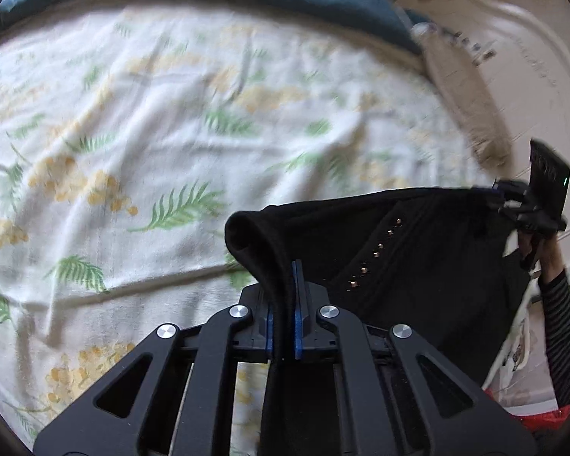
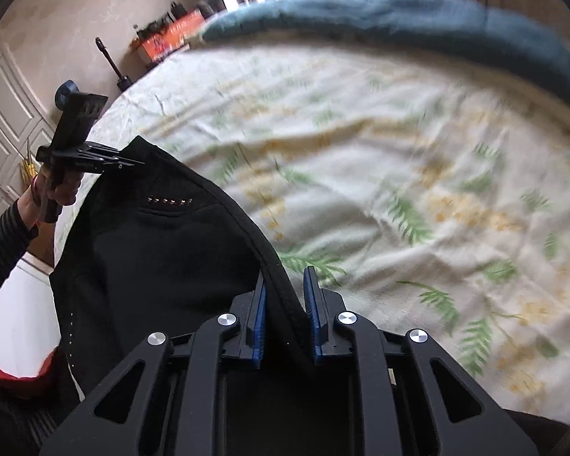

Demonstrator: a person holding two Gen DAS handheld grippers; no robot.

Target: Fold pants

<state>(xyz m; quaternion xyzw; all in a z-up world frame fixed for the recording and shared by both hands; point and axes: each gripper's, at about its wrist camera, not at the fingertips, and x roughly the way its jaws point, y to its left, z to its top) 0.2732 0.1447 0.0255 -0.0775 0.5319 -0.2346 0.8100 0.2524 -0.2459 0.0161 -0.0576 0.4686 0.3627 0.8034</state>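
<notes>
Black pants point(image 1: 418, 266) with a row of small metal studs point(image 1: 376, 254) hang stretched by the waistband between my two grippers, above a bed. My left gripper point(image 1: 285, 292) is shut on one end of the waistband, with fabric bunched just past its blue pads. In the right wrist view that left gripper point(image 2: 133, 162) pinches the far corner of the pants point(image 2: 152, 258). My right gripper point(image 2: 285, 277) grips the other end, the waistband seam running between its pads. The left wrist view shows this right gripper point(image 1: 497, 193) at the far right, with the cloth taut from it.
The bed carries a white sheet point(image 1: 171, 133) printed with green fronds and yellow flowers. A teal blanket point(image 2: 399, 15) lies along its far edge. A person's striped sleeve point(image 1: 566, 323) shows at the right. White panelled doors point(image 2: 3, 114) and an orange box point(image 2: 171, 34) stand beyond the bed.
</notes>
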